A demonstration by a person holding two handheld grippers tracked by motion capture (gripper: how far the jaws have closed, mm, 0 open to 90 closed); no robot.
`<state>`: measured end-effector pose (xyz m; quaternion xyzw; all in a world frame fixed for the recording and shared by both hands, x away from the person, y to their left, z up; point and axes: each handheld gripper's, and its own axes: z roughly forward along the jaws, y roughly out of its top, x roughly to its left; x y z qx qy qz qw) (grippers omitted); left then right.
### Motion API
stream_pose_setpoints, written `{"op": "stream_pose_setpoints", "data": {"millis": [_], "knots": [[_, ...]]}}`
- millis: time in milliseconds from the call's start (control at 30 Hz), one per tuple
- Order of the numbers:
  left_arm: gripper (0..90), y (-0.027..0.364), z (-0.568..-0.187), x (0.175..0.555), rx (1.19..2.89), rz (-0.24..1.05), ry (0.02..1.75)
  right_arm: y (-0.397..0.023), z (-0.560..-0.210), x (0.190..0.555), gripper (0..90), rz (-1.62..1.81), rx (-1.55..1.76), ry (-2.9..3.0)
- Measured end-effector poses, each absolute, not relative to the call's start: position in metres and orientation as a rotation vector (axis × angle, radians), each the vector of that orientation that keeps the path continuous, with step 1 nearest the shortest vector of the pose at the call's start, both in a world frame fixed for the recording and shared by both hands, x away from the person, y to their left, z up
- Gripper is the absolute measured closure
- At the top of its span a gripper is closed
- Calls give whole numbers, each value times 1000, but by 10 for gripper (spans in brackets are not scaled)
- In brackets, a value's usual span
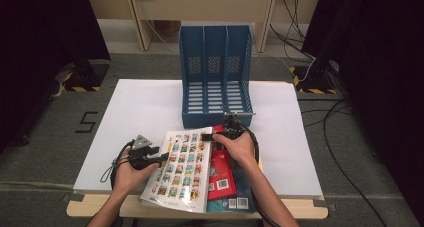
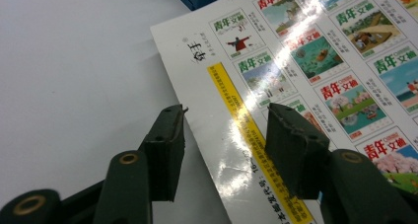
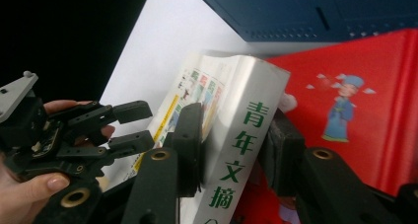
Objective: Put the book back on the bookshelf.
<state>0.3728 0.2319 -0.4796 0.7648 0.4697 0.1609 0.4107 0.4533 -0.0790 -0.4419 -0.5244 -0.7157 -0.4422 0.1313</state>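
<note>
Right gripper (image 3: 231, 155) clamps thick magazine (image 1: 182, 169) by its spine near table (image 1: 140, 107) front edge; left gripper (image 2: 224, 150) jaws part-open, straddling its cover edge, no grip.

- file rack (image 1: 216, 77) is solid blue, with slotted walls and floor
- top magazine (image 1: 182, 169): white back cover, rows of tiny colourful cover pics, a yellow strip along the edge, and a white spine with green characters
- book underneath (image 1: 221, 173) is bright red, with a little cartoon figure in blue robes
- table (image 1: 140, 112) is plain white
- both sets of gripper jaws are black
</note>
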Motion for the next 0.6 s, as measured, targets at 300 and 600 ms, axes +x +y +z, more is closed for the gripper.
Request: {"op": "stream_pose_setpoints", "data": {"millis": [300, 600], "knots": [[365, 237, -456, 369, 1824, 425, 1167, -75, -420, 447, 702, -1388, -1489, -2020], [335, 233, -430, 359, 1758, 451, 1106, -70, -387, 434, 738, -1533, -1404, -1974]]}}
